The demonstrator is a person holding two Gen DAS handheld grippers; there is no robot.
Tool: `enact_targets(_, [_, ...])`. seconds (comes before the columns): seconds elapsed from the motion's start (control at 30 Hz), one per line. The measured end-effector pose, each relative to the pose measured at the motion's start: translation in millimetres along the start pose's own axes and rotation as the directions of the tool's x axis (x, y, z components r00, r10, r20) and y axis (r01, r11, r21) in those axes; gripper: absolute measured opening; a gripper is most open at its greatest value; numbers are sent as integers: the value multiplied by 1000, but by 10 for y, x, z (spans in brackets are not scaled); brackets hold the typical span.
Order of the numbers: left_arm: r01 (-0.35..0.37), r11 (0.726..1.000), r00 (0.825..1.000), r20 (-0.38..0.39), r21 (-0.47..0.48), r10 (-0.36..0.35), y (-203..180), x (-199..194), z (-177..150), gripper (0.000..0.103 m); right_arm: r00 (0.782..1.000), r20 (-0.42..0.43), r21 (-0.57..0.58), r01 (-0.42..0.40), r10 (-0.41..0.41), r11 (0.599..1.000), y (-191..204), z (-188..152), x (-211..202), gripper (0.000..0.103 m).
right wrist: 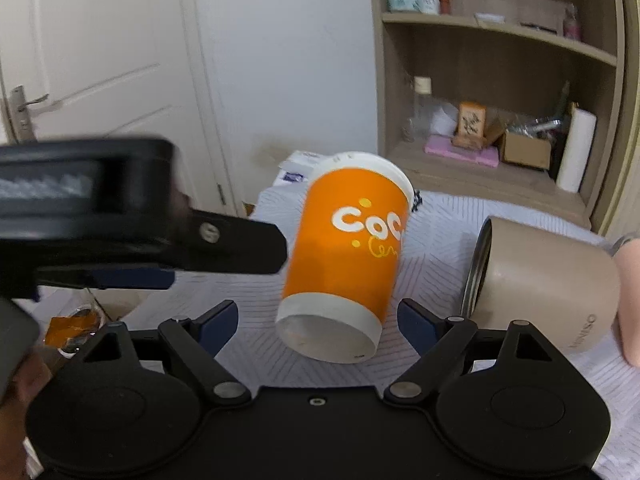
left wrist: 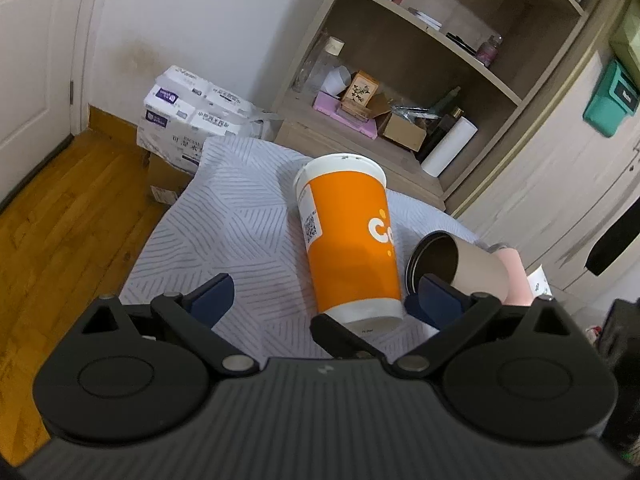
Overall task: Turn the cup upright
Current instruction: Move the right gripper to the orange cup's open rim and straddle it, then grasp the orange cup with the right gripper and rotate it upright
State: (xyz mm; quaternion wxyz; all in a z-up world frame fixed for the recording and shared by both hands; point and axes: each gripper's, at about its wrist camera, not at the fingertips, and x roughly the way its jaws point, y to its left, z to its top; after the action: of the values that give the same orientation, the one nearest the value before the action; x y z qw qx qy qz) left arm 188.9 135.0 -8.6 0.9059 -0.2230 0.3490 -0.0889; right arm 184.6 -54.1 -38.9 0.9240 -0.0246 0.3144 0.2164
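An orange and white paper cup (left wrist: 348, 236) lies tilted on the striped white cloth (left wrist: 224, 216), its base toward me and its mouth pointing away. My left gripper (left wrist: 324, 300) is open, its blue fingers on either side of the cup's base. In the right wrist view the cup (right wrist: 344, 256) lies between the open fingers of my right gripper (right wrist: 318, 320), base nearest. The left gripper's black body (right wrist: 132, 216) reaches in from the left, its tip beside the cup.
A beige tumbler (left wrist: 464, 268) lies on its side right of the cup, held by a bare hand (right wrist: 628, 304); it also shows in the right wrist view (right wrist: 540, 284). A wooden shelf unit (left wrist: 420, 92) with clutter stands behind. Tissue packs (left wrist: 192, 112) sit on the wooden floor.
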Motion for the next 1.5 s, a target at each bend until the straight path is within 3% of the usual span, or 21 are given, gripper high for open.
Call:
enact_targets(0.1, [4,1000,1000,-6,-13,-4,23,51,11,100,1000,-11,-21,-17,17,1000,-16,17,100,89])
enact_targets(0.2, [11,1000,1000,-15,-19,-11,36,85,9,100,1000,-5,-66,5,-5,998,3,18,104,73])
enact_targets(0.37, [18,999,1000,-19,-28,-18,28,98,1,100,1000,4,-49,-9,10,999,-58,-5,66,72])
enact_targets(0.73, [67,997,996,-60,-44,-70,-109,-5,-204,100,991,-20,-19,-136,136,991,-147,-141,-262,71])
enact_targets(0.9, [116,992,988,-100,-47,-120,-202,-37,-308,100,987,-28,-10,-160,160,987,-175,-264,-489,70])
enact_targets(1.13, [172,981,973,-142,-87,-183,-335,-14,-531,100,986,-38,1,-162,162,987,-263,-434,-763,70])
enact_targets(1.3, [165,983,971,-164,-84,-177,-454,74,-603,100,989,-43,3,-144,144,990,-362,-531,-934,69])
enact_targets(1.43, [154,984,970,-175,-85,-167,-544,153,-629,100,997,-37,-2,-72,72,997,-433,-613,-1027,69])
enact_targets(1.5, [168,982,966,-185,-87,-182,-593,187,-642,100,996,-40,23,-81,82,996,-487,-643,-1062,69])
